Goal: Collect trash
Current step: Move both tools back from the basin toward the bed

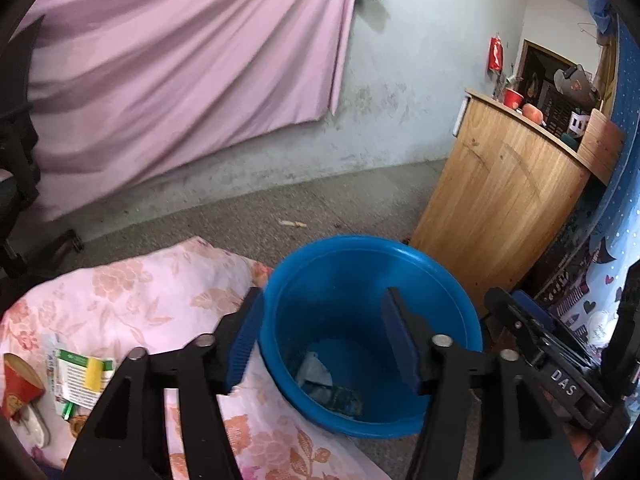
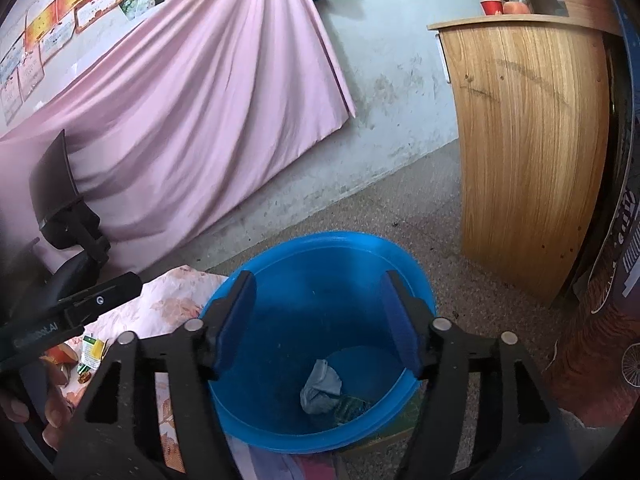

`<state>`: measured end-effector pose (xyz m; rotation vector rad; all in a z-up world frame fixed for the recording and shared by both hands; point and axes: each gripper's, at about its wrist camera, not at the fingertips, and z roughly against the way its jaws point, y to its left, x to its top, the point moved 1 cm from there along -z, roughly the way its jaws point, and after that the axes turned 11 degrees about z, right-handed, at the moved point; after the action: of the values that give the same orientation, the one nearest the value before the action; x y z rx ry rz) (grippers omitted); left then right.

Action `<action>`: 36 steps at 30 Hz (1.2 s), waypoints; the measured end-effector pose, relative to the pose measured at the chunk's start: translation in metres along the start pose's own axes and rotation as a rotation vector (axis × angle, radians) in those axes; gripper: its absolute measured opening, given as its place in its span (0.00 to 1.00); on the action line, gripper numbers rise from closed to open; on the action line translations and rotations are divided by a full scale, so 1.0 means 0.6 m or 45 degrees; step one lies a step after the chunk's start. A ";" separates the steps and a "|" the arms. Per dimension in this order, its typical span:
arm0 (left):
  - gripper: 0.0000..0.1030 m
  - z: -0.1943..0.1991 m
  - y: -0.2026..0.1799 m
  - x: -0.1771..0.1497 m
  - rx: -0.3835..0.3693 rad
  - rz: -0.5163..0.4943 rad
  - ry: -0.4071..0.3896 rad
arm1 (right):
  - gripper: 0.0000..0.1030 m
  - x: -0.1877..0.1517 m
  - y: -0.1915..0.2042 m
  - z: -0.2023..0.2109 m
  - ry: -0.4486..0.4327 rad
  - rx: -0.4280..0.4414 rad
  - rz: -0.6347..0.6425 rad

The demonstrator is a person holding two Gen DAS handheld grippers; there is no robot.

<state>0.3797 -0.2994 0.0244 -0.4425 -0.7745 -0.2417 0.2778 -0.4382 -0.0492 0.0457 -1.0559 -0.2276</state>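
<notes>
Already, crumpled trash (image 2: 322, 386) lies at the bottom of the blue bucket (image 2: 320, 244), while wrappers (image 1: 82, 374) wait on the floral cloth (image 1: 152, 288) to its left. My right gripper (image 2: 318, 322) and left gripper (image 1: 322, 338) both gape wide, empty, over the bucket. I risk snagging cloth with a wrapper, since they lie flat.

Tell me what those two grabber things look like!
Both look alike. The left gripper and right gripper each have two black, flat plastic arms with cut-out holes and round silver bolts. Their fingertips wear ridged dark blue pads. In the left wrist view, the other gripper's black body carries white letters, DAS.
</notes>
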 end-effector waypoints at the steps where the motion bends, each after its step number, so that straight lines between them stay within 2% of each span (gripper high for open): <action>1: 0.59 0.005 0.001 0.001 0.000 0.000 -0.016 | 0.93 0.002 0.001 0.003 -0.011 -0.006 0.005; 3: 0.64 0.019 0.005 0.002 0.011 0.000 -0.052 | 1.00 0.004 0.004 0.010 -0.037 -0.015 0.014; 5: 0.83 0.037 0.009 0.003 0.027 0.006 -0.107 | 1.00 0.010 0.009 0.023 -0.085 -0.030 0.028; 7: 0.90 0.063 0.017 0.002 0.022 0.019 -0.188 | 1.00 0.017 0.016 0.041 -0.150 -0.046 0.044; 11: 0.96 0.118 0.039 -0.004 0.015 0.055 -0.334 | 1.00 0.026 0.034 0.074 -0.261 -0.036 0.069; 16: 0.97 0.192 0.072 -0.019 0.068 0.076 -0.517 | 1.00 0.037 0.074 0.114 -0.401 -0.013 0.116; 21: 0.98 0.272 0.118 -0.039 0.149 0.114 -0.684 | 1.00 0.044 0.134 0.157 -0.565 0.072 0.167; 25: 0.98 0.329 0.161 -0.060 0.233 0.138 -0.768 | 1.00 0.044 0.180 0.184 -0.667 0.156 0.201; 30: 0.98 0.391 0.216 -0.093 0.343 0.162 -0.841 | 1.00 0.041 0.238 0.209 -0.746 0.242 0.252; 36: 0.98 0.427 0.286 -0.145 0.410 0.188 -0.804 | 1.00 0.028 0.312 0.215 -0.751 0.339 0.346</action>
<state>0.2242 -0.0239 0.0727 -0.2648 -1.3671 0.1749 0.2046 -0.2496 0.0561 0.0765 -1.6592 0.1614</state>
